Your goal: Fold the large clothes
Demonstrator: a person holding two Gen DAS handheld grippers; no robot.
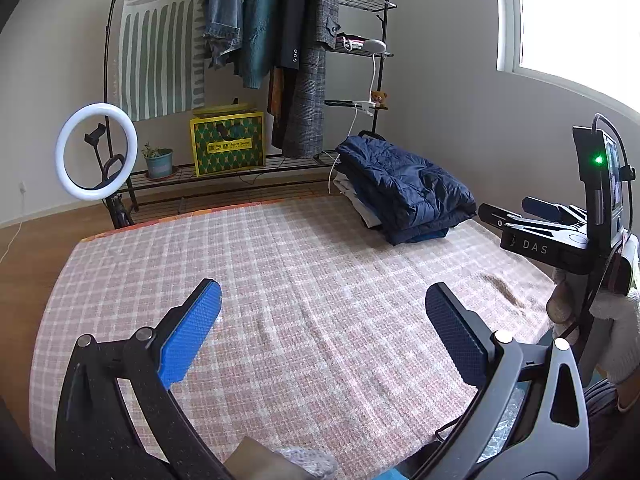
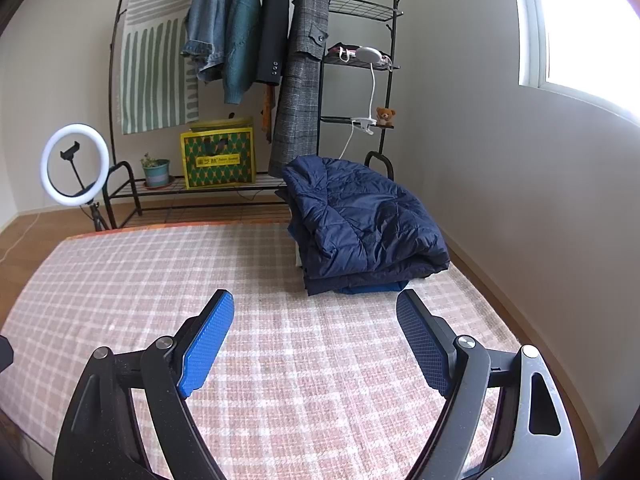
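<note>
A: Where is the clothing?

B: A folded navy quilted puffer jacket (image 2: 362, 216) tops a small pile at the far right of the pink-and-white checked blanket (image 2: 280, 360). Under it are more folded pieces, a blue one at the bottom and pale ones on the pile's left side.

A: And the grippers?

B: The left gripper (image 1: 322, 334) has its jaws spread wide over bare blanket, nothing between the blue ridged pads (image 1: 192, 332). The right gripper (image 2: 314, 338) is the same: wide apart, gripping nothing, with the pile just beyond its right fingertip. In the left wrist view it shows at the right edge, held by a hand in a white knit glove (image 1: 618, 328).

A: What stands behind?

B: A black metal clothes rack (image 2: 256, 184) against the far wall, with a denim jacket (image 2: 210, 24), a teal knit sweater (image 2: 240, 40), a black blazer (image 2: 276, 24) and a grey plaid coat (image 2: 300, 92) hanging on it. On its low shelf sit a yellow-green patterned box (image 2: 218, 158) and a small potted plant (image 2: 156, 170). A white ring light (image 2: 74, 164) stands at the far left, and a window (image 2: 588, 20) is at the right.
</note>
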